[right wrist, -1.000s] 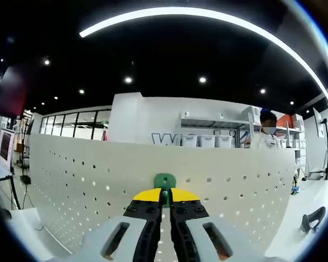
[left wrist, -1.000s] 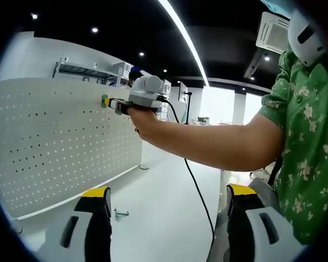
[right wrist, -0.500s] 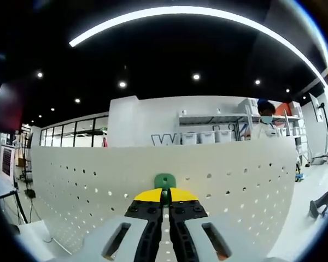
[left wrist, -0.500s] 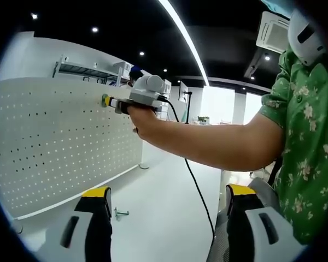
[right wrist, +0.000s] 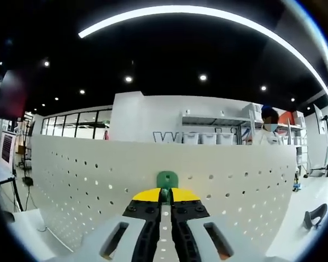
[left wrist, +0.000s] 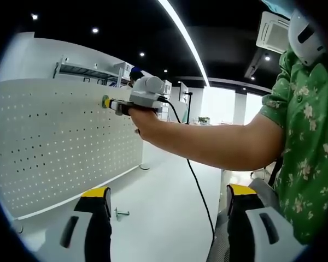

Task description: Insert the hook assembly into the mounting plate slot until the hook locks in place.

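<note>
While the white pegboard (right wrist: 98, 185) stands upright before you, keep your right gripper (right wrist: 165, 197) square to it, jaws clenched on the green hook (right wrist: 167, 179) at a hole near the top edge. Press straight in until it locks. Your left gripper (left wrist: 167, 204) hangs released above the surface (left wrist: 164, 196), where a spare hook (left wrist: 120, 213) lies.

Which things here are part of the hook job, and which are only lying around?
Part of the job:
- green hook, held against the board
- white perforated board
- right claw, shut on the hook

Only lying around:
- small green hook on the table
- dark object on the table
- left claw, open and holding nothing
</note>
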Motion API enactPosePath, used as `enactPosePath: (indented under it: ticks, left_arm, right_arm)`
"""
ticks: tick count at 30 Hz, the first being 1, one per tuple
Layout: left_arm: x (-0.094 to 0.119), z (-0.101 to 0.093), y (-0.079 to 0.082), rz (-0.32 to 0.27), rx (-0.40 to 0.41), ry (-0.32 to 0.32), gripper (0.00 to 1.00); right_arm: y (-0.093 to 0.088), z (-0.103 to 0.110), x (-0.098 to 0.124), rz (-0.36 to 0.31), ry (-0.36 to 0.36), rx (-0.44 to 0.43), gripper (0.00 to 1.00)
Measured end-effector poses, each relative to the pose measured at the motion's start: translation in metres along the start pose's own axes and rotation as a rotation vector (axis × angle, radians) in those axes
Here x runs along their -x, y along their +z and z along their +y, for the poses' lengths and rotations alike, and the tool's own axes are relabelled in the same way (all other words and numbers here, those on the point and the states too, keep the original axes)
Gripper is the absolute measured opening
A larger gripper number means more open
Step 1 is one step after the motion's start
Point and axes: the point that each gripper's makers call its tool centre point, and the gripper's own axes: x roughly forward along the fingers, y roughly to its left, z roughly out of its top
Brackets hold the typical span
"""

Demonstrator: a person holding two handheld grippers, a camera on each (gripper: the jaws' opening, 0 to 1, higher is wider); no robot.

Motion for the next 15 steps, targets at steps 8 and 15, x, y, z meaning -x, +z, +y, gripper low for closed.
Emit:
enactPosePath:
  ticks: [8, 15]
  left_arm:
    - [0.0013, -0.0003, 0.0006, -0.002, 0.0, 0.004, 0.9]
    - [0.0016, -0.0008, 0.0007, -0.003, 0.0, 0.004, 0.9]
  right_arm:
    - [0.0002, 0.0002, 0.0008, 0.004, 0.004, 0.009, 0.09]
    - [0.0003, -0.0008, 0.003, 0.005, 0.001, 0.01, 0.13]
